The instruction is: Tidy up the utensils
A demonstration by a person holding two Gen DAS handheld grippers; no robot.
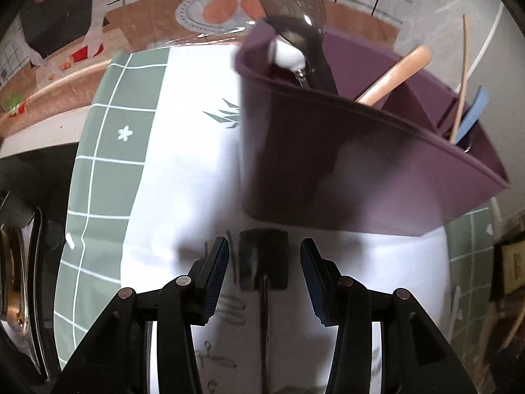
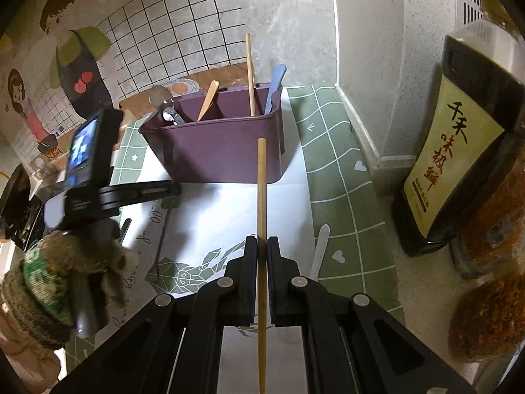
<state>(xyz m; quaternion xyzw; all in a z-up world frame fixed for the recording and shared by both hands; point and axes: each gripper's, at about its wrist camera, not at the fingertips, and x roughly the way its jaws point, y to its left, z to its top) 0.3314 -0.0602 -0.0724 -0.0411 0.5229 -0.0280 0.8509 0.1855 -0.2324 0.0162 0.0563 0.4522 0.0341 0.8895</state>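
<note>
Right hand-held gripper [image 2: 261, 246] pinches a thin wooden chopstick [image 2: 262, 197], long axis toward 12 o'clock at the purple plastic utensil caddy [image 2: 226, 151]; left hand-held gripper [image 1: 264, 256] spread over a flat dark utensil [image 1: 263, 259] on the table.

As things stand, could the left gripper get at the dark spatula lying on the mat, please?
Probably yes: the left gripper is open, with the spatula between its fingers and nothing over it.
</note>
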